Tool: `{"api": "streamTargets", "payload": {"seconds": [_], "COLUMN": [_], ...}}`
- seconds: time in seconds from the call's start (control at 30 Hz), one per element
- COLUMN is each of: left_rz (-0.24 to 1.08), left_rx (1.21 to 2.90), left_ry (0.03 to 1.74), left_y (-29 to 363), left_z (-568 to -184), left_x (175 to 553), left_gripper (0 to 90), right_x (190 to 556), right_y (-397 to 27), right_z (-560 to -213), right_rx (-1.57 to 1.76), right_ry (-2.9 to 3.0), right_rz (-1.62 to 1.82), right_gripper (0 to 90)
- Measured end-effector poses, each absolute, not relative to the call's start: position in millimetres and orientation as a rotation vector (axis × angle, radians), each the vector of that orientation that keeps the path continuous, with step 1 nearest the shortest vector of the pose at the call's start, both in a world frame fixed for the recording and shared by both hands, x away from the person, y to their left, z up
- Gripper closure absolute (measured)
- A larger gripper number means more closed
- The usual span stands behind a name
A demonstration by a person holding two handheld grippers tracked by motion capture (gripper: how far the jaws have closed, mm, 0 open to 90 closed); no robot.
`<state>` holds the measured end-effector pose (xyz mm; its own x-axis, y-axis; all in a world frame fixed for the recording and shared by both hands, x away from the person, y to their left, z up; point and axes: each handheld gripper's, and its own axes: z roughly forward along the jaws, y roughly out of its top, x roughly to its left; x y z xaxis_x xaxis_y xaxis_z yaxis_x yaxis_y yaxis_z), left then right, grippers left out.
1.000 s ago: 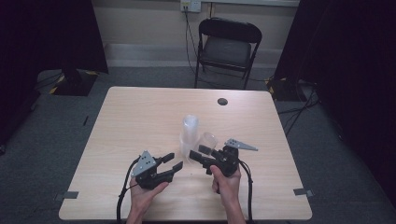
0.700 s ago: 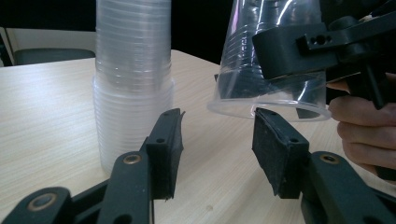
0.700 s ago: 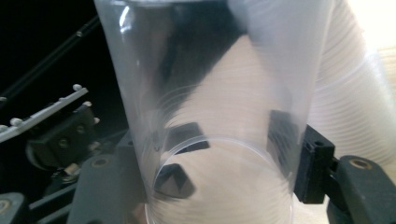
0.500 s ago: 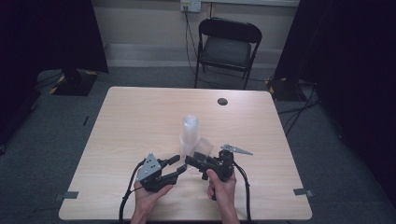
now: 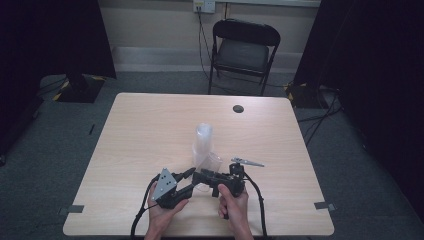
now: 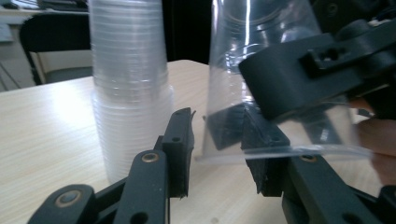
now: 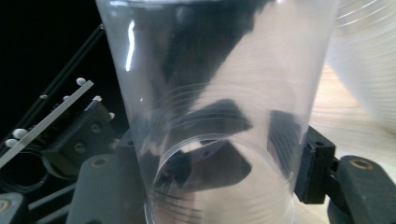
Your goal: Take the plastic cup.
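1. Right hand-held gripper (image 5: 202,176) is clamping a single clear plastic cup (image 7: 219,116); in the right gripper view its jaws are pressing on both sides of the cup's wall, near the rim, and are standing narrow.
2. Clear plastic cup is being held just above the near middle of the tabletop (image 5: 145,130), tilted, between the two hand-held grippers and just in front of the stack of clear cups (image 5: 203,145).
3. Left hand-held gripper (image 5: 191,179) is standing partly open, and its jaws have just been closing. In the left gripper view the rim edge of the clear plastic cup is lying between its two jaws; the jaw on that view's right is sitting at the rim, while a gap is showing between the other jaw and the cup. Whether the pads are pressing on the cup cannot be told.
4. Stack of clear cups is standing upright on the tabletop, just beside the held cup and apart from both hand-held grippers.
5. Both hands are gripping the handles at the near edge of the tabletop, jaws pointing toward each other, with cables trailing off toward the person.
6. Black folding chair (image 5: 242,52) is standing beyond the far edge of the tabletop.
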<state>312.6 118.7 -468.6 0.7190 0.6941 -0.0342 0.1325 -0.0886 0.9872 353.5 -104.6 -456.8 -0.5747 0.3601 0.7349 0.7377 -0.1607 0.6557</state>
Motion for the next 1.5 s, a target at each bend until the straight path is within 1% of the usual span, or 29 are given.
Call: {"api": "streamTargets", "payload": {"seconds": [0.13,0.2,0.23,0.3,0.37,0.47,0.63,0.73,0.83,0.93,0.97,1.17,1.5], "left_rz": [0.561,0.563,0.563,0.569,0.575,0.57,0.568,0.562,0.557,0.554,0.553,0.556,0.507], "left_rx": [1.581,1.574,1.56,1.555,1.556,1.562,1.567,1.573,1.572,1.57,1.572,1.59,1.598], "left_ry": [0.697,0.693,0.692,0.678,0.674,0.663,0.659,0.654,0.654,0.656,0.655,0.653,0.653], "left_y": [118.7,119.5,119.8,119.7,120.0,121.9,123.6,122.9,123.1,123.0,123.0,122.8,123.2], "left_z": [-469.3,-469.2,-468.7,-467.7,-467.3,-467.1,-466.9,-467.3,-467.4,-467.3,-467.3,-468.4,-472.0], "left_x": [311.6,311.2,310.2,309.5,309.6,309.8,309.6,309.2,309.7,309.3,309.1,307.6,308.2], "left_gripper": [63.9,65.4,66.9,72.9,75.4,77.0,81.5,82.5,82.3,82.4,82.8,85.0,86.8], "right_x": [350.9,350.7,350.6,351.1,351.5,351.6,351.4,351.9,351.7,352.1,352.9,354.2,352.5], "right_y": [-99.8,-98.4,-98.0,-97.4,-97.4,-97.8,-98.9,-99.5,-99.7,-100.0,-100.7,-104.4,-111.0], "right_z": [-455.7,-455.7,-455.7,-456.5,-457.1,-458.2,-458.3,-458.3,-458.4,-458.4,-458.5,-457.6,-455.1], "right_rx": [-1.223,-1.217,-1.212,-1.204,-1.2,-1.179,-1.19,-1.208,-1.211,-1.204,-1.206,-1.23,-1.257], "right_ry": [-1.779,-1.764,-1.752,-1.736,-1.731,-1.74,-1.753,-1.772,-1.8,-1.801,-1.808,-1.805,-1.832], "right_rz": [-1.77,-1.761,-1.758,-1.754,-1.751,-1.76,-1.779,-1.799,-1.812,-1.814,-1.827,-1.854,-1.887], "right_gripper": [36.2,36.1,36.1,36.1,35.8,32.9,25.3,20.2,17.6,16.9,15.0,13.9,13.9]}}
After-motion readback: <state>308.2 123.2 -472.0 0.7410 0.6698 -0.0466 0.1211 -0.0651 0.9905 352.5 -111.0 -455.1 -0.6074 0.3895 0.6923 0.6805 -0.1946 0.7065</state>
